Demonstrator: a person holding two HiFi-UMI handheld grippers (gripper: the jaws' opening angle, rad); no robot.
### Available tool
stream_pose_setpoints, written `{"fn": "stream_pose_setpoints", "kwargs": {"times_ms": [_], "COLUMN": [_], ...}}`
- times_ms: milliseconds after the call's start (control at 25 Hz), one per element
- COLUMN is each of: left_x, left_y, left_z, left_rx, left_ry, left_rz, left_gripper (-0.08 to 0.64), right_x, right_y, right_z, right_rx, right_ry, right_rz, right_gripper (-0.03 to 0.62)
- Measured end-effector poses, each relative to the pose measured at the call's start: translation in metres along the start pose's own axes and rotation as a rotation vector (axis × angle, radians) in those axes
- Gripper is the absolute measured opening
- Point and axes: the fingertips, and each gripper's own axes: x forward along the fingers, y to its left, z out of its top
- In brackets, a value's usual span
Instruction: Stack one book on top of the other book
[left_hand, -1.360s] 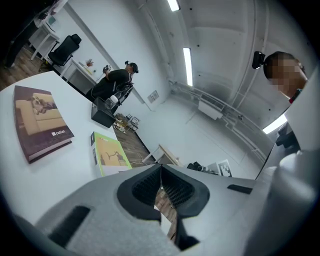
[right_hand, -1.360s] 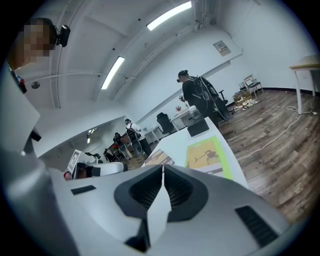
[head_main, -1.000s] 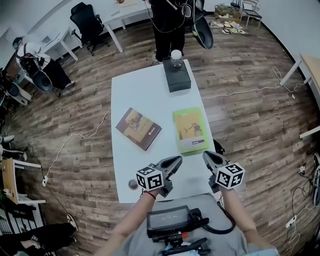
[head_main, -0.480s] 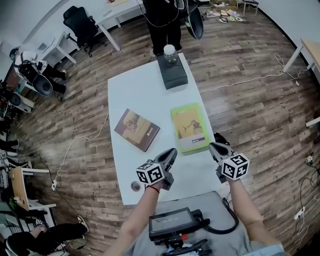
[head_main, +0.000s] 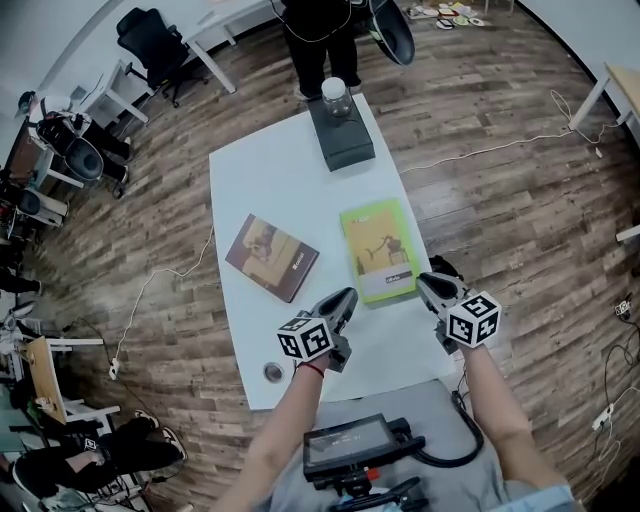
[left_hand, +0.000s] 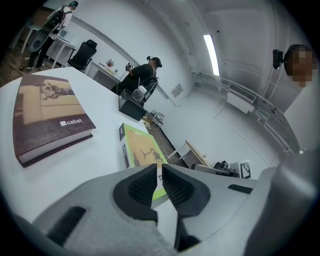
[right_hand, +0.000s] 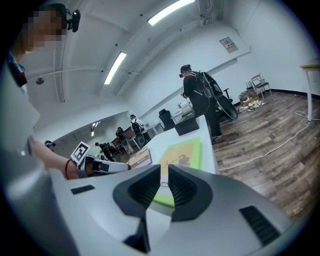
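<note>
Green book (head_main: 378, 250) and brown book (head_main: 272, 257) lie flat and apart on the white table (head_main: 270, 170), unstacked, with the left gripper (head_main: 340, 300) and right gripper (head_main: 427, 288) hovering by the green one's near edge, jaws closed on nothing: the approach, I'd say, and the jaws must open next.

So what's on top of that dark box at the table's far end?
What looks like a clear jar with a pale top stands on the dark box. Its contents are too small to tell, and the box's inside is hidden.
</note>
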Motion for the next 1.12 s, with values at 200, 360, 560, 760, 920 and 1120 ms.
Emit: {"fn": "stream_pose_setpoints", "kwargs": {"times_ms": [200,360,560,760,920,1120], "left_x": [0.007,0.013,0.019,0.024,0.03,0.042], "left_y": [0.003,0.006,0.012,0.025,0.034,0.041], "left_z": [-0.003,-0.003,-0.004,-0.008,-0.011,-0.014], "left_rx": [0.016,0.039,0.044,0.034,0.013,-0.008], "left_ry": [0.034,0.06,0.085,0.124,0.15,0.185], "left_rz": [-0.003,0.007,0.034,0.075,0.096,0.112], "left_gripper": [0.02,0.042,0.124,0.179,0.19,0.196], "right_x": [0.009,0.015,0.02,0.027,0.034,0.044], "right_y": [-0.001,-0.004,-0.01,-0.019,-0.028,-0.041], "right_z": [0.0,0.0,-0.007,-0.015,-0.019,-0.025], "right_rx": [-0.002,-0.003,0.005,0.038,0.062,0.071], "right_ry": [0.02,0.044,0.091,0.143,0.179,0.237], "right_rz": [0.006,0.008,-0.001,-0.017,-0.041,-0.077], "right_gripper": [0.032,0.053,0.134,0.203,0.236,0.243]}}
